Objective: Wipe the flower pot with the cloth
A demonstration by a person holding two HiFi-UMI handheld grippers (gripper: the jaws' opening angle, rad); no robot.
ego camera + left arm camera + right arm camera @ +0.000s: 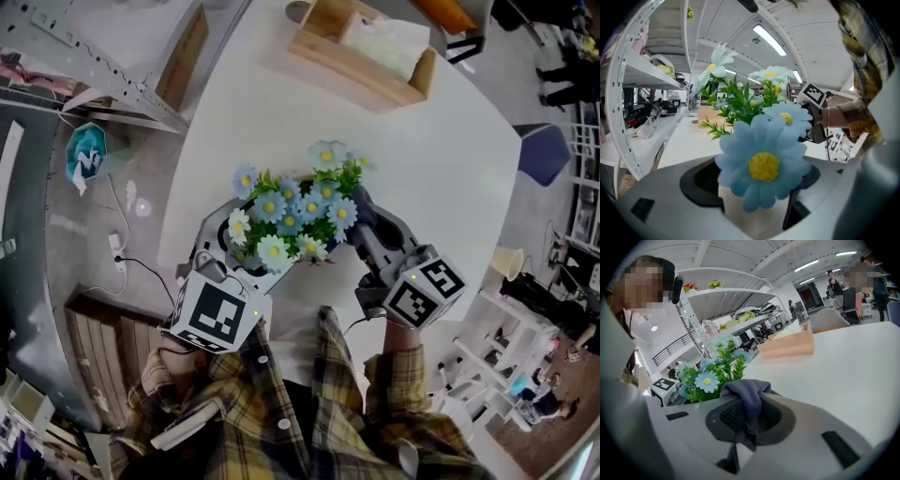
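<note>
Flowers (291,211) crowd the middle of the desk (281,103) and spill over the flower pot (754,220), so there's no clean way in from above. My left gripper (234,248) takes up the pot's left side, fingers wide around it, and one big bloom (764,161) fills the gap straight ahead. My right gripper (364,216) closes off the right side, the cloth (747,399) bunched in its fingers. Past the flowers, bare desk runs open up to the wooden box (366,42) at the far edge. There's open desk off to the right too.

A wooden box (328,47) sits near the white table's (450,159) far edge; a power strip (118,253) lies on the floor.
</note>
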